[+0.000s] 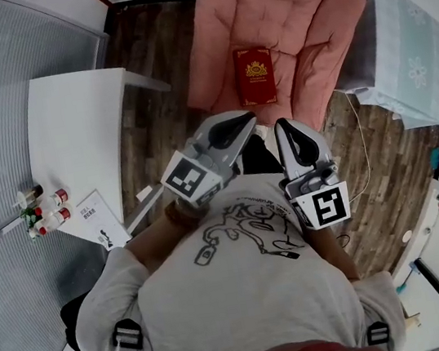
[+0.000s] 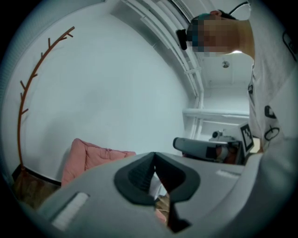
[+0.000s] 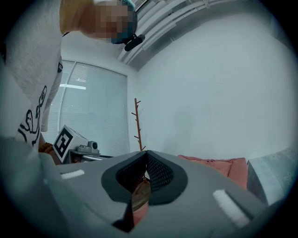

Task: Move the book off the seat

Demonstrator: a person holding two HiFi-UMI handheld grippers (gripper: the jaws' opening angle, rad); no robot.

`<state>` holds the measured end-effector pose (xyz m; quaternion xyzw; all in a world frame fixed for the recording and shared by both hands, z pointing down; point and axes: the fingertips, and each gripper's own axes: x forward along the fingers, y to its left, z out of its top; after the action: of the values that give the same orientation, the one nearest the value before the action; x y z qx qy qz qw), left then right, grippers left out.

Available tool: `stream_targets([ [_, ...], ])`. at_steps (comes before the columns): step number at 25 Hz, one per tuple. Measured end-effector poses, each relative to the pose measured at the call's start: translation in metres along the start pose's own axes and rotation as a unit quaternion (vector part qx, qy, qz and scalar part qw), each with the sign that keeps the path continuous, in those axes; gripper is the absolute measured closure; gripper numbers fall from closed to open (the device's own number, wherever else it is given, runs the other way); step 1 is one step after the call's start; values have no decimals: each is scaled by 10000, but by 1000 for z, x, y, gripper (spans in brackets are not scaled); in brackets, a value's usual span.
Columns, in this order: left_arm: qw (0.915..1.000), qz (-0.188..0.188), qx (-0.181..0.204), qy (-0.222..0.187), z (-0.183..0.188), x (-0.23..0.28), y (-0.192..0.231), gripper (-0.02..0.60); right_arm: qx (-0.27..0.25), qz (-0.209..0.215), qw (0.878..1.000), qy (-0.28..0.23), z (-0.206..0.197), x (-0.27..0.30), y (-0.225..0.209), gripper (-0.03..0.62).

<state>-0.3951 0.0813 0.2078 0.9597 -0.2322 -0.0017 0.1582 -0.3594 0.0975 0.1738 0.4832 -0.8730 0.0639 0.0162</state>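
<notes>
The book (image 1: 256, 75), red with gold ornament on its cover, is seen lying flat on the pink seat (image 1: 292, 10), near the front edge of the cushion and roughly at its middle. Nothing is touching it.

The left gripper (image 1: 245, 118) and the right gripper (image 1: 282, 126) are held side by side in front of a white printed shirt (image 1: 246, 290), both pointed level toward the seat. Their tips are placed short of the seat's front edge, well apart from the book. In the left gripper view the jaws of the left gripper (image 2: 154, 158) are pressed together at the tips, and nothing is pinched between them; only a sliver of floor and seat (image 2: 88, 155) is seen through the gap below the pads. In the right gripper view the right gripper (image 3: 146, 155) is likewise closed tip to tip and empty, with the seat (image 3: 219, 165) seen beyond it.

A white table (image 1: 71, 128) is set at the left of the wooden floor (image 1: 152, 115), with small bottles (image 1: 43, 211) and a booklet (image 1: 98, 219) laid near its edge. A cloth-covered table (image 1: 406, 50) is placed just beside the seat at the right, and a thin cable (image 1: 360, 140) is trailed over the floor below it. A branch-shaped coat stand (image 2: 32, 88) is stood against the white wall left of the seat.
</notes>
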Motion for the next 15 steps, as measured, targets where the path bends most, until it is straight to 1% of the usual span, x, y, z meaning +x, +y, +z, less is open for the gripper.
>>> stream_targets([
  [5, 9997, 154, -127, 128, -3, 52, 15, 577, 40, 28, 10000, 51, -2, 5, -62, 588],
  [7, 9996, 190, -113, 177, -3, 71, 18, 577, 41, 62, 10000, 31, 0, 6, -82, 588],
  [12, 9995, 301, -61, 118, 2, 116, 25, 577, 70, 175, 9998, 60, -2, 9, -123, 588],
  [15, 9994, 336, -52, 107, 1, 133, 26, 577, 197, 198, 9996, 9, 0, 12, -139, 588],
])
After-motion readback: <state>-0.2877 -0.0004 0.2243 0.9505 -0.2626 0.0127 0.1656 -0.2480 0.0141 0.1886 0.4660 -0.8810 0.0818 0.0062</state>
